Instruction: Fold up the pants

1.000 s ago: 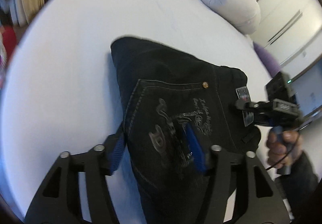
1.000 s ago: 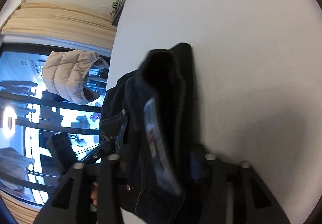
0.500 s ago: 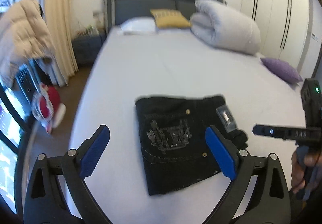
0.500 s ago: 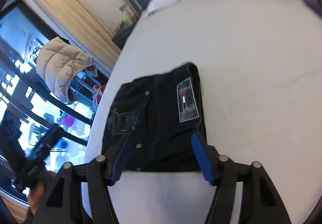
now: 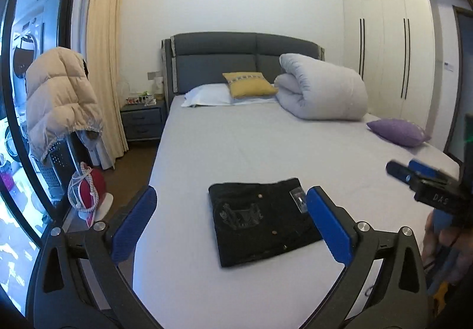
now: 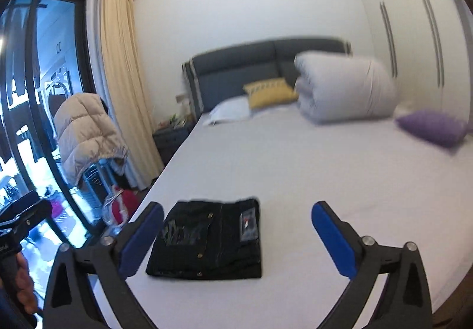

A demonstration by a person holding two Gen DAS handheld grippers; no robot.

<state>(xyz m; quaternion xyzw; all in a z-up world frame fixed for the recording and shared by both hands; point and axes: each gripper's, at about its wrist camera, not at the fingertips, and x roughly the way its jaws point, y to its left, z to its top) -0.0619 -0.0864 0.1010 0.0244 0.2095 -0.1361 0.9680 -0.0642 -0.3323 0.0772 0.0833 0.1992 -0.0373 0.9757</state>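
Black jeans [image 5: 260, 219] lie folded into a flat rectangle near the foot of the white bed [image 5: 266, 136], back pocket and label up. They also show in the right wrist view [image 6: 210, 240]. My left gripper [image 5: 233, 216] is open and empty, held back above the bed's foot with the jeans between its blue pads. My right gripper [image 6: 236, 234] is open and empty, also held back, the jeans near its left pad. The right gripper also shows at the right edge of the left wrist view [image 5: 414, 172].
A rolled white duvet [image 5: 322, 89], a yellow cushion [image 5: 248, 83], a white pillow [image 5: 207, 95] and a purple cushion [image 5: 399, 127] lie at the head and right side. A beige jacket [image 5: 59, 98], a nightstand [image 5: 142, 119] and a red bag [image 5: 88, 190] stand left of the bed.
Both grippers let go of the jeans, opened wide and pulled back and up from the bed. The jeans stay folded near the bed's foot.
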